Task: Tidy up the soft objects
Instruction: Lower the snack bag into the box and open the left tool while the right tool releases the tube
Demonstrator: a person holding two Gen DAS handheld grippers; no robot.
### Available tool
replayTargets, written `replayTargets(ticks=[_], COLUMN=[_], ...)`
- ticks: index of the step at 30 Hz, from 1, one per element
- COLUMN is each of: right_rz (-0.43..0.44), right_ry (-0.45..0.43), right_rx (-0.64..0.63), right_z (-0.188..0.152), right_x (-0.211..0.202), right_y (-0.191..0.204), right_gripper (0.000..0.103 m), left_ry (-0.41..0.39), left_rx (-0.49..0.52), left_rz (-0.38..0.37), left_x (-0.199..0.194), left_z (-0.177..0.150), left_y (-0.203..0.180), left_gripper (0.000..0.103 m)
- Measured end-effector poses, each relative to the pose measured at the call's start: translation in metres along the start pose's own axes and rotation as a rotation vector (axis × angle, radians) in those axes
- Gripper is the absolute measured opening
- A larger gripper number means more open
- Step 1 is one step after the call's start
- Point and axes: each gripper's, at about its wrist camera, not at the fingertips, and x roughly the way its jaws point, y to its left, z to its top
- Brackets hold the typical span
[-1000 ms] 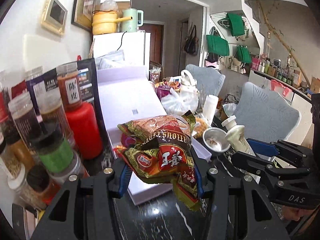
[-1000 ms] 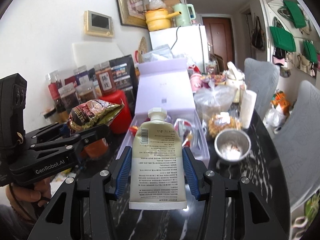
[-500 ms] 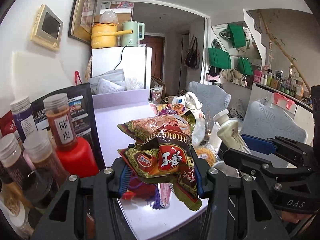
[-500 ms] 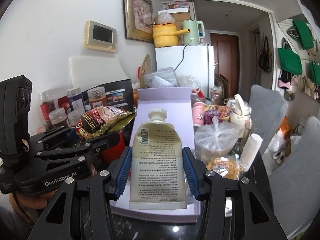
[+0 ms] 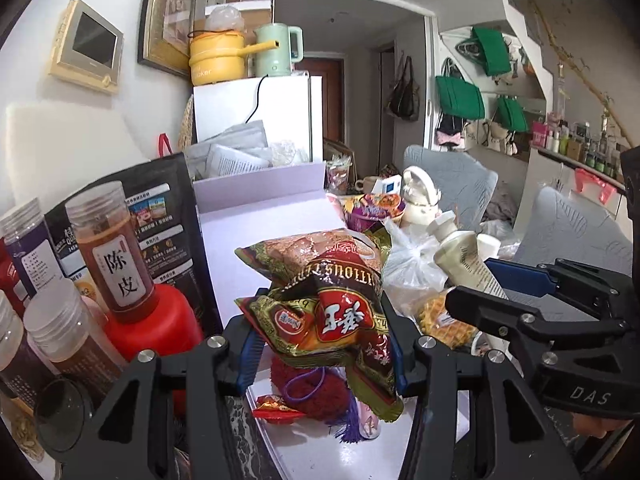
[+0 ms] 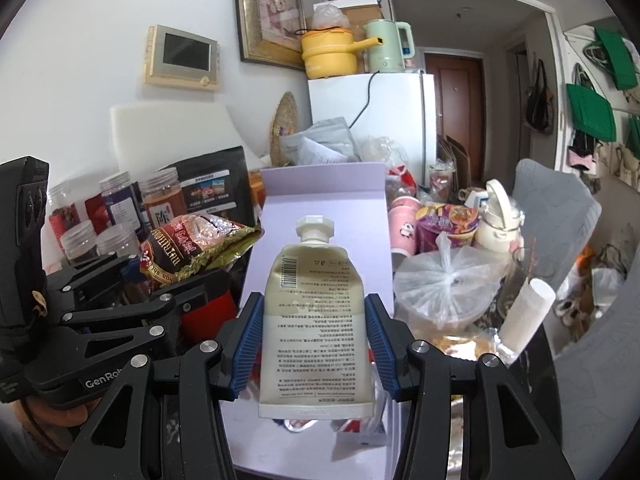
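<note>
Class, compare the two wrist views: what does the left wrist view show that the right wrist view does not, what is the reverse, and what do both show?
Only the left wrist view: a fuzzy red pompom and a purple tassel lying in the open lilac cardboard box.

Only the right wrist view: a pink panda-print cup and a white paper roll.

Both: the crinkled red-and-gold snack bag in the left hand-held gripper, and the cream squeeze tube in the right hand-held gripper.
</note>
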Motion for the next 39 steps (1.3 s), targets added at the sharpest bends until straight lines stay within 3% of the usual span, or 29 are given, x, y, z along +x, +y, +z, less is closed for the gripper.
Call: replayTargets(ticks=[19,26,39], right_rz=[-0.075,-0.133,-0.14], right_ry=[0.214,0.275,0.364], right_rx=[0.018,-0.001,-0.014], right_z=[-0.027,-0.041,-0.059], right_x=[0.072,0.095,0.122], right_y=[-0.025,-0.025,-0.025], right_gripper=[0.05,0.05,0.05], left_ry=[0.249,0.352,0.443], left_rx=[0.024,0.001,0.002], left_rz=[0.05,0.028,0.067], left_x=[0.082,0.107,0.131], left_z=[-0.036,-0.052,-0.065], left_y=[-0.003,0.002,0.002], left_gripper=[0.05,0.05,0.05])
